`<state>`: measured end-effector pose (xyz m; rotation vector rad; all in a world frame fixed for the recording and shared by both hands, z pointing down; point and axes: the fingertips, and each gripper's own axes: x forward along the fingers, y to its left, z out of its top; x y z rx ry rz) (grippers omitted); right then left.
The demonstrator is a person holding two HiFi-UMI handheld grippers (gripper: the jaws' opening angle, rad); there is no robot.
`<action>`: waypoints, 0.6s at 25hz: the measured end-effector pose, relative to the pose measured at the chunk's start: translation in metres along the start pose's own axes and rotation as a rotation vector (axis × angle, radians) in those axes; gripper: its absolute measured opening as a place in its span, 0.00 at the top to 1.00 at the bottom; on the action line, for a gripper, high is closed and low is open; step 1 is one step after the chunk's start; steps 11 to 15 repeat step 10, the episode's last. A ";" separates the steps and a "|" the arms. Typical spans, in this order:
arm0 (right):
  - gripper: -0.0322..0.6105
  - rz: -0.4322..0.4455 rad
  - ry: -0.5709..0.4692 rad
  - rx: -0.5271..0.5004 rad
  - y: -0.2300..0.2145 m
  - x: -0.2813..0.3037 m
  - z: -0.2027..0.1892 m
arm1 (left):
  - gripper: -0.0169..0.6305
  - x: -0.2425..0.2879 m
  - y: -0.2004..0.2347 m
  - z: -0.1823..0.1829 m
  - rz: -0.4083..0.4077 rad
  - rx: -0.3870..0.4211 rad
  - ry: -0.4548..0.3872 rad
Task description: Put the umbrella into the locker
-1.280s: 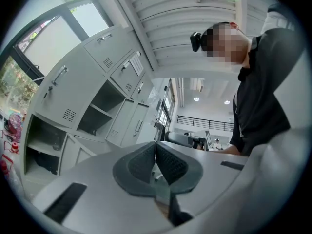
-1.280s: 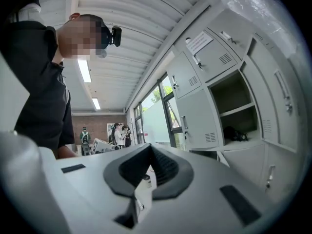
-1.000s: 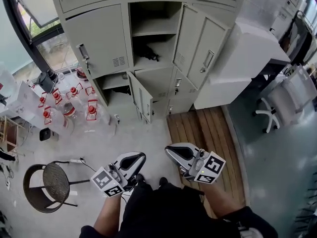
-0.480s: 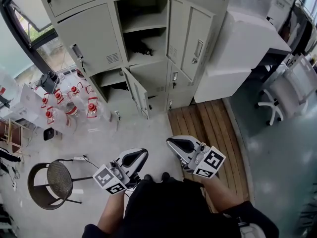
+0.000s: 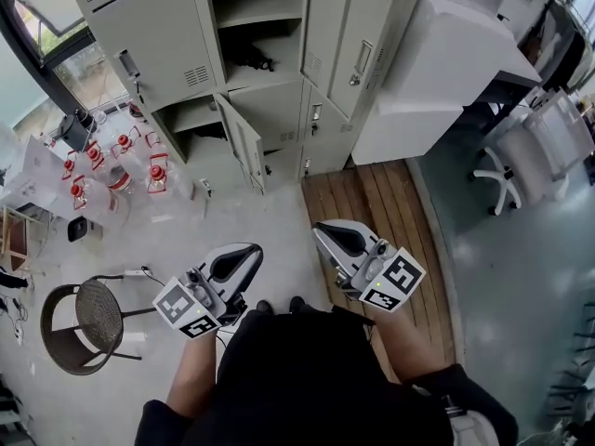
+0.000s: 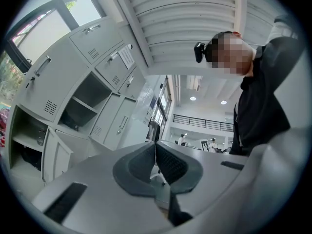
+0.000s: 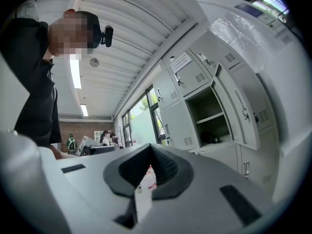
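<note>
A dark bundle that looks like the umbrella [image 5: 247, 59] lies on a shelf inside the open grey locker [image 5: 265, 12]; it also shows small as a dark bundle [image 7: 213, 139] in the right gripper view. My left gripper [image 5: 247, 251] is held low in front of the person's body, shut and empty, well short of the lockers. Beside it, the right gripper [image 5: 323, 230] is shut too, with nothing between its pads. Each gripper view shows its own closed jaws: the left gripper [image 6: 155, 146] and the right gripper [image 7: 149, 149].
The locker's door [image 5: 346, 37] stands open to the right, and a lower door [image 5: 238, 140] is open as well. Several red-capped water bottles [image 5: 116, 167] stand at the left. A round chair [image 5: 80, 319] is near left. Wooden planks [image 5: 372, 198] and a white swivel chair [image 5: 507, 170] lie right.
The lockers have slid up and left in the head view. Both grippers have shifted slightly across the floor, still shut and empty, the left one drifting leftward.
</note>
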<state>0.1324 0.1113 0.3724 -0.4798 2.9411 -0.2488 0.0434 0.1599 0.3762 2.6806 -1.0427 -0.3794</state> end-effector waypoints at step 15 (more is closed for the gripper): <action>0.94 0.050 0.001 -0.018 0.003 -0.007 -0.001 | 0.95 0.011 -0.004 -0.003 -0.004 0.010 -0.004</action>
